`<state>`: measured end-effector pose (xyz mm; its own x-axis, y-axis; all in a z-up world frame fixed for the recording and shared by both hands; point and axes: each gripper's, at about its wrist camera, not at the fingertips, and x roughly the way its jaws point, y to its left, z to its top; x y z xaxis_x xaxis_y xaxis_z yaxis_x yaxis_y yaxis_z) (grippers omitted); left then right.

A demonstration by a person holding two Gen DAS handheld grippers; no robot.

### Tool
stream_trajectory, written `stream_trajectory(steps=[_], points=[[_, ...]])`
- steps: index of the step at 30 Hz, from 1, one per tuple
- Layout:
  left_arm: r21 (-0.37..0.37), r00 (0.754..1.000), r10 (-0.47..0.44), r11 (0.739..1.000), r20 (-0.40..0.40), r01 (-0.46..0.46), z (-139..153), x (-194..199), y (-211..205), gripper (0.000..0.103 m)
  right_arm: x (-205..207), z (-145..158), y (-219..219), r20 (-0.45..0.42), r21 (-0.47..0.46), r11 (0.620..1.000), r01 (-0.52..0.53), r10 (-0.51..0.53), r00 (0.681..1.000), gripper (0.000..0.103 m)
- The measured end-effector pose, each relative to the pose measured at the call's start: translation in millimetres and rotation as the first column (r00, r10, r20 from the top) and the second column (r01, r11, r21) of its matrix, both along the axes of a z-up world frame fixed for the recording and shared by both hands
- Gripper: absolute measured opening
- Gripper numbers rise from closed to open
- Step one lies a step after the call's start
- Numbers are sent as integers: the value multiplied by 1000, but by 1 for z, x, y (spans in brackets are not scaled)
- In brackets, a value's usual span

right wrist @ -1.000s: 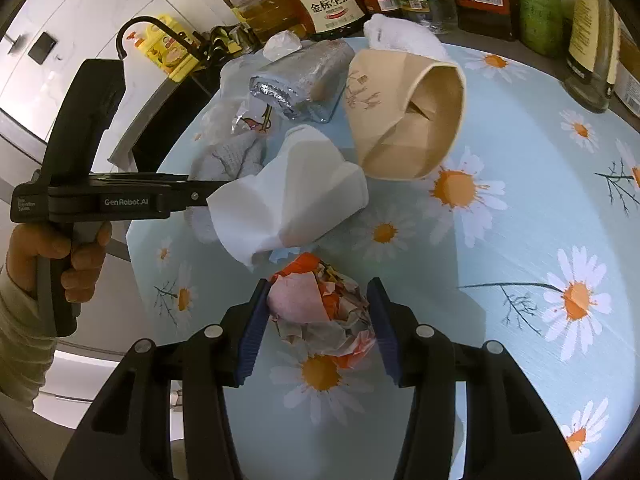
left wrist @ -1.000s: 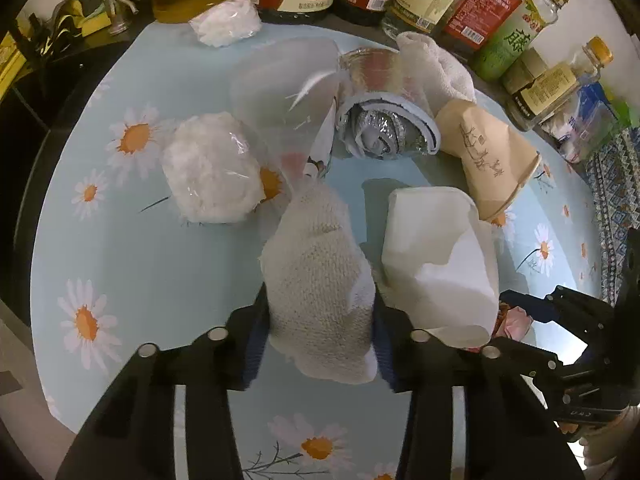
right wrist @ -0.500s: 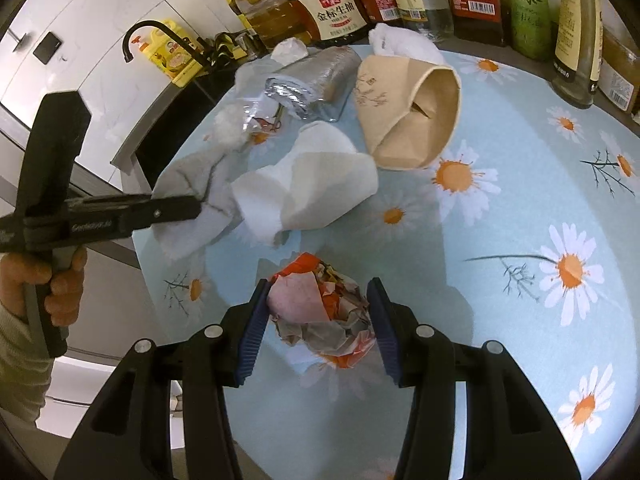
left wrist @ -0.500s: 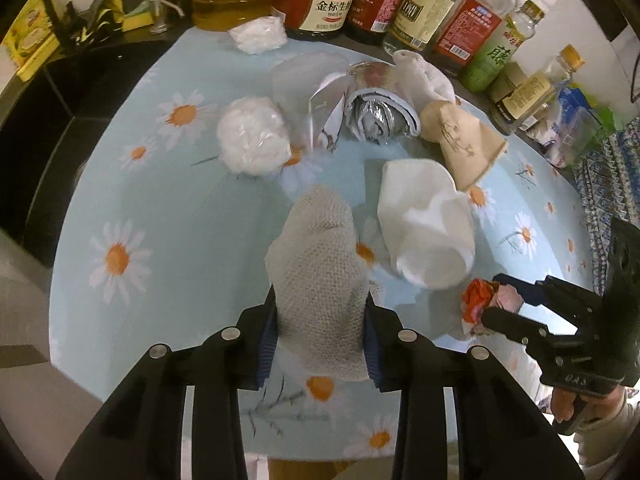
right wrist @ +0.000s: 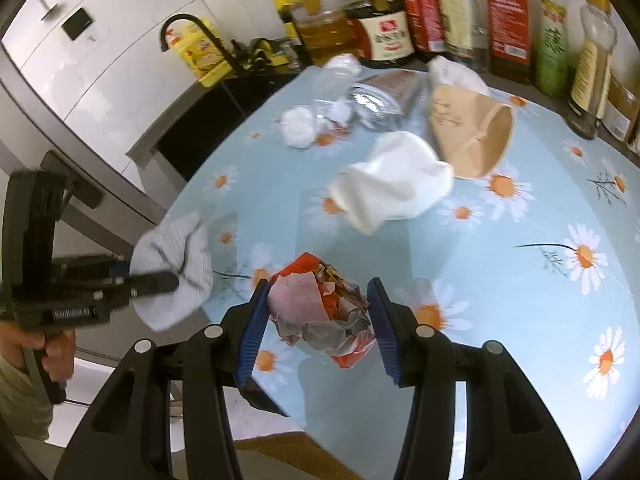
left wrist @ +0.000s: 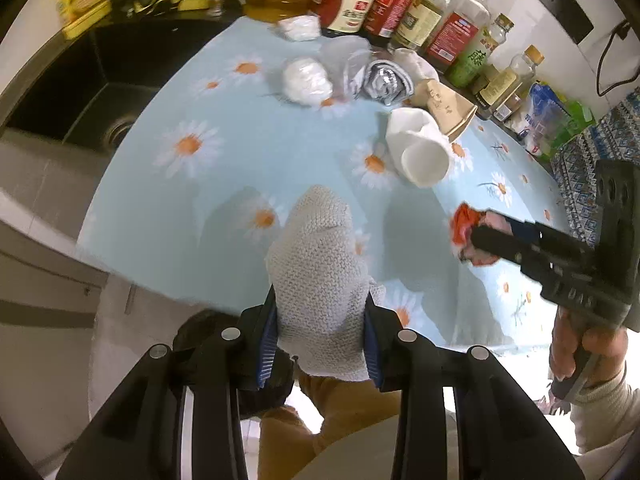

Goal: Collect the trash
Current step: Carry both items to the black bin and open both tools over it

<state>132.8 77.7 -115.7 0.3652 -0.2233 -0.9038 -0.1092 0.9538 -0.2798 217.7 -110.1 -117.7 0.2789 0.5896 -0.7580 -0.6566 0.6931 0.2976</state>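
My left gripper (left wrist: 320, 336) is shut on a white textured paper towel wad (left wrist: 318, 276), held in the air above the table's near edge; it also shows in the right wrist view (right wrist: 172, 276). My right gripper (right wrist: 316, 320) is shut on a crumpled red and pink wrapper (right wrist: 320, 312), held above the table; the wrapper also shows in the left wrist view (left wrist: 466, 226). On the table lie a crushed white paper cup (left wrist: 418, 148), a brown paper cup (right wrist: 472, 132), a foil-lined wrapper (right wrist: 384, 96) and a white wad (left wrist: 306, 80).
The round table has a light blue daisy cloth (left wrist: 224, 184). A row of sauce and oil bottles (left wrist: 400, 4) stands along its far edge. A black sink (left wrist: 80, 80) is to the left. Another white wad (left wrist: 298, 28) lies near the bottles.
Both grippers have pulled back and up from the table with their trash, towards the near edge. The table items look smaller and farther away.
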Motion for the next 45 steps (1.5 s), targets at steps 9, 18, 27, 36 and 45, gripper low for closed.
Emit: stream_trajectory(steps=[9,18,27,36,45], points=[[-46,996,93,995,1,-93,-12,-77,42,34,-55,-5,67,16,-14,995,-103,103,995,50],[-99,980,197,975,-35,-199,-42,-133,77,34,-107,-32,135,-1,-75,971,-228,229,973,50],[-132,960,263,953,-91,-274,-85,-165,94,34,-137,-66,173,-30,-149,943,-299,298,954,50],[-161,941,301,932,-156,-325,-133,-180,103,34,-146,-107,199,-69,-218,924,-313,305,950,50],[-177,931,287,927,-227,-329,-183,-180,103,34,-152,-150,225,-55,-274,906,-321,319,946,50]])
